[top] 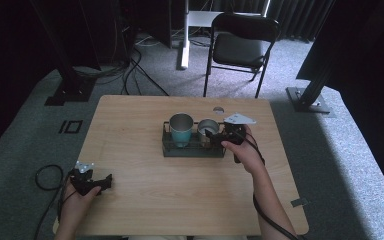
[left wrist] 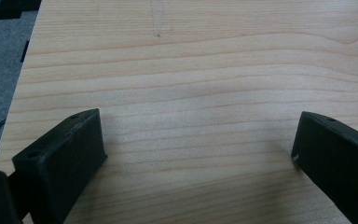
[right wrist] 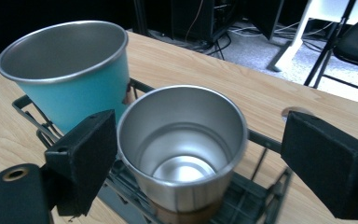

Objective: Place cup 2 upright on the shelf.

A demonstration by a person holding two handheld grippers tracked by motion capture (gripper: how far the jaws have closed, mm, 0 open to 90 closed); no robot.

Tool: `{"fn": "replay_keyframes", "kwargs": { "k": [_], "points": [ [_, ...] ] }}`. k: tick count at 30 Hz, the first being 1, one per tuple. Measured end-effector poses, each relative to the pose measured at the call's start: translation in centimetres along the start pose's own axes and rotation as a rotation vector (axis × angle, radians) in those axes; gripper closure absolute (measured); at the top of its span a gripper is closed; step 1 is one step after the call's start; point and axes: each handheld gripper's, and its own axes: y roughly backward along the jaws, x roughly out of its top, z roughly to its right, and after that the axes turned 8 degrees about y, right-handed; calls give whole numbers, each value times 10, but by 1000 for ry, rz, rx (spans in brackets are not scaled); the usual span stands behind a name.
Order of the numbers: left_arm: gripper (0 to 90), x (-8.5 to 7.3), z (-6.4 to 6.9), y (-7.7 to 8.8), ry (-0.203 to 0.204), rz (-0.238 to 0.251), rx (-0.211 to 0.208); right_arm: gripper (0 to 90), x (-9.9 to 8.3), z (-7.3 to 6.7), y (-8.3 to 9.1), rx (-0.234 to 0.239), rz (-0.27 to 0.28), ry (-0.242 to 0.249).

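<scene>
At the lower left of the high view my left claw [top: 98, 184] rests on the table [top: 145, 200] near its front edge, jaws spread wide with nothing but bare wood between them, well apart from the work. Further in, right of centre, my right claw [top: 219, 135] reaches from the right toward the steel cup [top: 207, 129]. Its jaws are open too: in the right gripper view one stands close beside the cup's left wall and the other well off to the right, so I grip nothing yet.

That steel cup [right wrist: 182, 144] stands upright in the wire rack [right wrist: 256, 186], in its right half. Beyond it, at the upper left of that view, the teal cup [right wrist: 74, 74] leans slightly in the rack's left half, just beside it.

As I judge it, both cups are in the rack. Whether I have just released the steel one or am about to lift it, I cannot tell.
</scene>
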Motion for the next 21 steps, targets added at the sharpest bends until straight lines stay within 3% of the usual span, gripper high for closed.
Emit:
{"fn": "replay_keyframes", "kwargs": {
  "k": [21],
  "points": [
    [30,0,0,0,0,0,0,108,-44,15,28,-17,-9,-34]
  ]
}}
